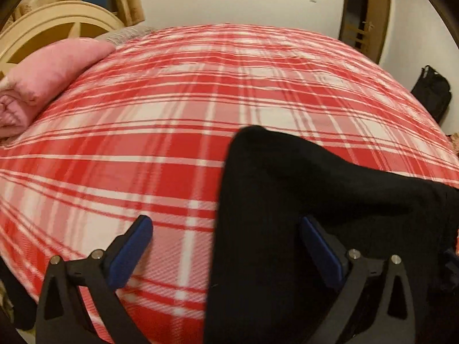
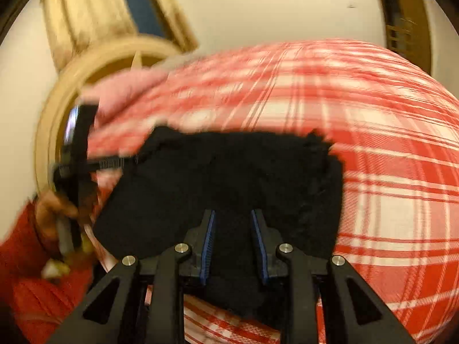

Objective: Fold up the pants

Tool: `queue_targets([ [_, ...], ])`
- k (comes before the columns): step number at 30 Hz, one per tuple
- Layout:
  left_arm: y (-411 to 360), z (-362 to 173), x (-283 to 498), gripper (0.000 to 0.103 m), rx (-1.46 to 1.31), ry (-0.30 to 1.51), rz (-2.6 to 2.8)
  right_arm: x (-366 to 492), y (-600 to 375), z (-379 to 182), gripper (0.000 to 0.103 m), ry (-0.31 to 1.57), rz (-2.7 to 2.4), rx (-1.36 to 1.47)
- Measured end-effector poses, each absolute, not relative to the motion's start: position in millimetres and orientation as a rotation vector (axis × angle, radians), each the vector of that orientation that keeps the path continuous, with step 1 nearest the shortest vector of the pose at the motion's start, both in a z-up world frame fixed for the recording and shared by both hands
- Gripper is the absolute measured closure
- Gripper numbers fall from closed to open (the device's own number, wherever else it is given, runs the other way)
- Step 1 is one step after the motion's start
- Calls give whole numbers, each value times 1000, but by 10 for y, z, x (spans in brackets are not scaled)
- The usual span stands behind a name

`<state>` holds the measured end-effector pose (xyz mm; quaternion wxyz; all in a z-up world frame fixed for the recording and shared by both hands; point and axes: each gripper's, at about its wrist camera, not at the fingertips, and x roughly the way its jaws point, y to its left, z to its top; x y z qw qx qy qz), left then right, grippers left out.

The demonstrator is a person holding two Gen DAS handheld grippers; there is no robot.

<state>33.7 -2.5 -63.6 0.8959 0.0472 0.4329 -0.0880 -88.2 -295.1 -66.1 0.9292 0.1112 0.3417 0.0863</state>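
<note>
The black pants (image 1: 287, 200) lie on a bed with a red and white plaid blanket (image 1: 172, 100). In the left wrist view my left gripper (image 1: 226, 229) is wide open and empty above the blanket, its right finger over the pants' left edge. In the right wrist view the pants (image 2: 229, 172) are a dark bunched mass. My right gripper (image 2: 233, 218) has its jaws partly closed with black fabric between the blue pads (image 2: 209, 240); the view is blurred. The left gripper (image 2: 77, 166) and the hand in a red sleeve show at left.
A folded pink blanket (image 1: 43, 80) lies at the bed's left by a cream headboard (image 1: 57, 20). A black bag (image 1: 430, 91) stands on the floor at right. A doorway (image 1: 364, 8) is beyond the bed. Plaid blanket (image 2: 373, 143) stretches right of the pants.
</note>
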Motion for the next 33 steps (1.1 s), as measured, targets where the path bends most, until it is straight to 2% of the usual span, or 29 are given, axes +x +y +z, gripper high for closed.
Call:
queue_targets([
  [6, -93, -438, 111, 0, 127, 841, -206, -588, -3058, -546, 76, 636, 82, 205],
  [10, -302, -514, 13, 0, 221, 849, -228, -188, -3056, -863, 76, 787, -35, 192],
  [16, -357, -546, 6, 0, 248, 857, -210, -290, -3107, -795, 75, 714, -63, 275],
  [17, -352, -545, 9, 0, 251, 859, -208, -348, -3135, -763, 74, 697, -55, 300],
  [18, -343, -545, 7, 0, 251, 861, -208, -428, -3158, -723, 65, 677, -55, 318],
  [19, -344, -550, 13, 0, 251, 863, -209, -483, -3146, -699, 49, 663, -58, 326],
  [20, -337, -550, 16, 0, 248, 866, -208, -584, -3150, -666, 40, 644, -69, 335],
  [21, -330, -549, 18, 0, 242, 870, -209, -690, -3148, -639, 27, 621, -77, 346],
  [22, -326, -549, 23, 0, 236, 874, -210, -782, -3141, -618, 23, 604, -80, 355],
  [33, -261, -469, -43, 0, 195, 878, -242, -905, -3197, -725, 23, 686, -111, 395],
])
